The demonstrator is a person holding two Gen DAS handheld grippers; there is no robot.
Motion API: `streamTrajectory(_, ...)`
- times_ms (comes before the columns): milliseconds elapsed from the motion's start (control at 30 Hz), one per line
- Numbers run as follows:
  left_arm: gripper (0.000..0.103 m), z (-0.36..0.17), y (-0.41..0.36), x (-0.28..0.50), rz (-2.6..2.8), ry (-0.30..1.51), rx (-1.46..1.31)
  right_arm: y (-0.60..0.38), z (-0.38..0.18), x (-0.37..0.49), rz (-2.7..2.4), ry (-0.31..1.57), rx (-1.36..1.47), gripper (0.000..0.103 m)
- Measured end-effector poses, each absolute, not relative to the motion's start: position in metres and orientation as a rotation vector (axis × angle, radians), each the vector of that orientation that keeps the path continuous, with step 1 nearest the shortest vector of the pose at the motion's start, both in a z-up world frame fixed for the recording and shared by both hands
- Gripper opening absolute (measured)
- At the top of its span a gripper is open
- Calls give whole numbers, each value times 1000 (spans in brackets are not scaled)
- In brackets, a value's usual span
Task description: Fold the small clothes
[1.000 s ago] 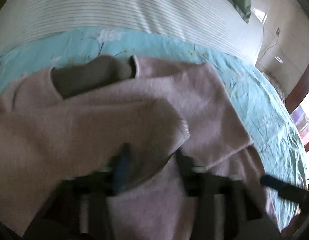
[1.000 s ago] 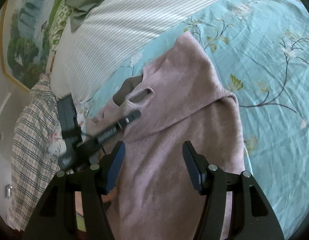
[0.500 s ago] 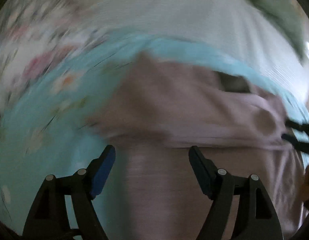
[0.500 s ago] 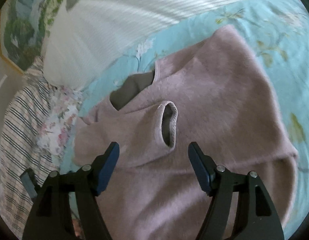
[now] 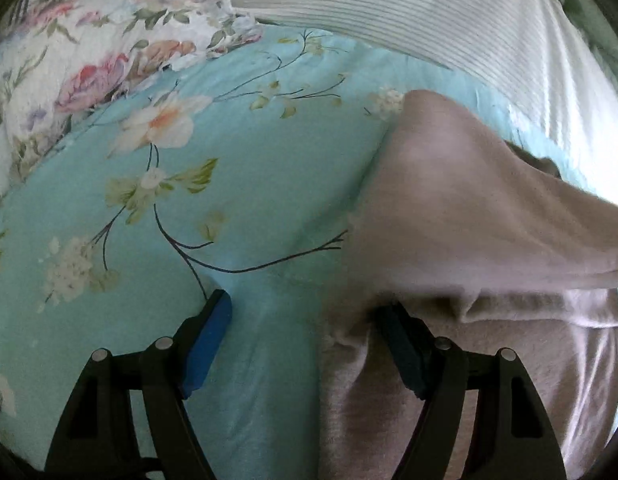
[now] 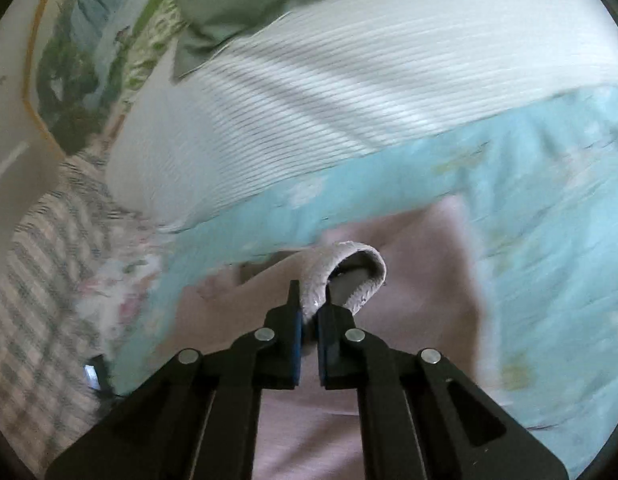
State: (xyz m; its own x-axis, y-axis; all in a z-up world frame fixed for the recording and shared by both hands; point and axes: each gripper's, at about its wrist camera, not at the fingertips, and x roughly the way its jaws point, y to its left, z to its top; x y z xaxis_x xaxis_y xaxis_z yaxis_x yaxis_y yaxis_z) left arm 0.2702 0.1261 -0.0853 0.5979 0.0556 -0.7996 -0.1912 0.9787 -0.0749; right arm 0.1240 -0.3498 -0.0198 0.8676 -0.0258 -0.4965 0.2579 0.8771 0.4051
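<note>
A small dusty-pink sweater [image 5: 461, 216] lies on the turquoise floral bedsheet [image 5: 237, 184]. In the left wrist view its left side is folded over, and my left gripper [image 5: 305, 324] is open at that edge: the left pad rests on the sheet, the right pad sits under a fold of the sweater. In the right wrist view my right gripper [image 6: 309, 312] is shut on the sleeve cuff [image 6: 349, 276] of the sweater [image 6: 421, 280], and the cuff curls up above the fingertips.
A white striped pillow [image 6: 349, 92] lies beyond the sweater, with green fabric [image 6: 237, 4] behind it. A floral pillowcase [image 5: 89, 56] and checked bedding [image 6: 41, 280] lie to the left. A framed picture [image 6: 81, 60] hangs on the wall.
My right gripper has closed on the sleeve cuff and lifted it. My left gripper swung left to the sweater's left edge and stays open.
</note>
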Motion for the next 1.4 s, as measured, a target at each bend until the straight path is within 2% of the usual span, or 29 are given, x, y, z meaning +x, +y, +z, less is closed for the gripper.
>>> streamTrajectory(133, 70, -86, 126, 270, 153, 912, -156, -383, -71, 124, -277, 658, 534, 7)
streamTrajectory(233, 70, -86, 131, 264, 147, 898, -184, -388, -90, 125, -316, 722, 557, 15)
streamTrajectory(267, 70, -86, 134, 262, 142, 888, -199, -386, -87, 122, -329, 706, 554, 22)
streamTrajectory(333, 70, -88, 140, 260, 138, 868, -235, -366, -66, 114, -366, 635, 503, 48)
streamTrajectory(367, 70, -88, 143, 259, 136, 860, -256, -358, -57, 109, -375, 600, 474, 71)
streamTrajectory(433, 70, -87, 147, 255, 142, 837, -288, -333, -31, 97, -390, 496, 384, 82)
streamTrajectory(500, 71, -87, 148, 251, 140, 819, -305, -312, -16, 103, -284, 470, 347, 83)
streamTrajectory(567, 71, -89, 150, 251, 132, 814, -321, -287, -11, 136, -60, 521, 372, 83)
streamTrajectory(700, 71, -89, 152, 247, 115, 792, -345, -231, -19, 241, 338, 671, 439, 83)
streamTrajectory(833, 72, -91, 156, 243, 93, 768, -375, -182, -26, 339, 481, 816, 419, 83)
streamTrajectory(967, 73, -93, 159, 243, 75, 750, -397, -131, -65, 411, 524, 1137, 261, 86)
streamTrajectory(1033, 73, -93, 159, 242, 72, 740, -404, -114, -87, 422, 620, 1255, 271, 87)
streamTrajectory(1133, 73, -94, 161, 241, 68, 727, -422, -97, -86, 435, 780, 1207, 353, 88)
streamTrajectory(1300, 73, -96, 165, 238, 51, 705, -456, -94, -79, 451, 946, 975, 645, 88)
streamTrajectory(1400, 73, -96, 166, 236, 41, 701, -474, -87, -75, 452, 820, 977, 588, 87)
